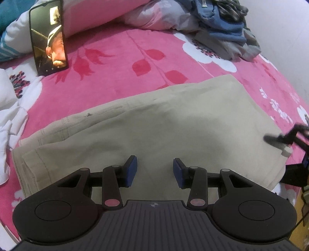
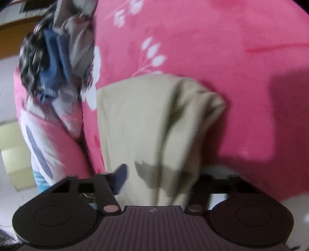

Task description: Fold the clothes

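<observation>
Gripping khaki trousers (image 2: 154, 125): right jaws; left jaws open above; phone (image 1: 48, 36), clothes pile (image 1: 226, 25) beyond

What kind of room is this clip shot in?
Most likely a bedroom: a bed under a pink floral blanket, floral pillows at its head, and folded beige trousers lying near a heap of unfolded clothes.

Khaki on pink
Beige trousers (image 1: 154, 123) are lying on a pink bedspread (image 1: 119, 50) showing red leaves and white flowers; blue-grey clothes (image 1: 226, 25) at one o'clock.

No legible text or labels
</observation>
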Available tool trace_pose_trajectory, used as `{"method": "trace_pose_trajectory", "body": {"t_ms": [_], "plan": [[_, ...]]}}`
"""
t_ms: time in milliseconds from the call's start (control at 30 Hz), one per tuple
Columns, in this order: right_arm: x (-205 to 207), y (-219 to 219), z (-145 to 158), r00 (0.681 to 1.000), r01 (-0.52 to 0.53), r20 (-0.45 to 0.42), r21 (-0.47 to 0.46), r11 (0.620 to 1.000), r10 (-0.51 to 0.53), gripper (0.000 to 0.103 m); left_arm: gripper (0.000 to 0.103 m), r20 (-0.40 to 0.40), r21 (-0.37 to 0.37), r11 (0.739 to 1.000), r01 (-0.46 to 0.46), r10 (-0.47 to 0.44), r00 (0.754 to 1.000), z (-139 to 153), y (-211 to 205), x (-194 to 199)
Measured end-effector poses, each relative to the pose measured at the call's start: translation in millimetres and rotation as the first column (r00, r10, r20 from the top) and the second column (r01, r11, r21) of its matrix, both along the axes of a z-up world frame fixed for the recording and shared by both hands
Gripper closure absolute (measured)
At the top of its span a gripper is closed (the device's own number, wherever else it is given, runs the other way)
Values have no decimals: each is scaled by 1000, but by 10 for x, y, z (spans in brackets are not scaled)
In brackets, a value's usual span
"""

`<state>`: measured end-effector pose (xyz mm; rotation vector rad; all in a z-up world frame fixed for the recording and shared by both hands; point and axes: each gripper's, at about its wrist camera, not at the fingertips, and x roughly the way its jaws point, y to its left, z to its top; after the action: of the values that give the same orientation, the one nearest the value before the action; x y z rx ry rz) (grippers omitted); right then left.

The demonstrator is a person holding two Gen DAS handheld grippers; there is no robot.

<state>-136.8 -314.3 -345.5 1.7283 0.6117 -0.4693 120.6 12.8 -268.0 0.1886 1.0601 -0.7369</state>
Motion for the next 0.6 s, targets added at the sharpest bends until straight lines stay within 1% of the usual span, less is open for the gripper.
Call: {"method": "trace_pose_trajectory", "body": {"t_ms": [33, 133, 233, 333, 367, 400, 467, 500, 567, 600], "plan": [[-20, 5, -21, 1000, 6, -3, 5, 1000, -6, 67, 62, 4, 1, 1000, 5, -5, 1000, -8, 0, -3], [-35, -7, -90, 1000, 23, 5, 19, 1000, -23, 73, 62, 30, 13, 1000, 27, -27, 999, -25, -15, -32], [12, -15, -67, 1000, 1, 9, -11, 1000, -1, 78, 61, 50, 32, 999, 43, -44, 998, -23, -41, -61], [54, -22, 29, 999, -33, 11, -52, 998, 33, 83, 61, 42, 64, 997, 39, -41, 998, 41, -83, -61], [76, -31, 61, 999, -45, 11, -62, 997, 46, 83, 61, 36, 67, 997, 34, -37, 999, 73, -92, -64], [98, -40, 92, 998, -57, 10, -72, 996, 58, 83, 61, 28, 51, 998, 26, -28, 999, 118, -91, -79], [128, -63, 74, 998, -63, 13, -61, 996, 64, 80, 60, 15, 20, 1000, 15, -16, 1000, 205, -94, -115], [142, -76, 55, 998, -64, 14, -51, 997, 65, 79, 59, 23, 7, 1000, 28, -28, 999, 241, -118, -157], [168, -101, 16, 998, -65, 18, -31, 997, 66, 69, 55, 48, 2, 997, 80, -80, 996, 250, -199, -263], [181, -113, -4, 998, -66, 20, -22, 998, 67, 65, 54, 53, 15, 993, 115, -116, 992, 211, -255, -317]]}}
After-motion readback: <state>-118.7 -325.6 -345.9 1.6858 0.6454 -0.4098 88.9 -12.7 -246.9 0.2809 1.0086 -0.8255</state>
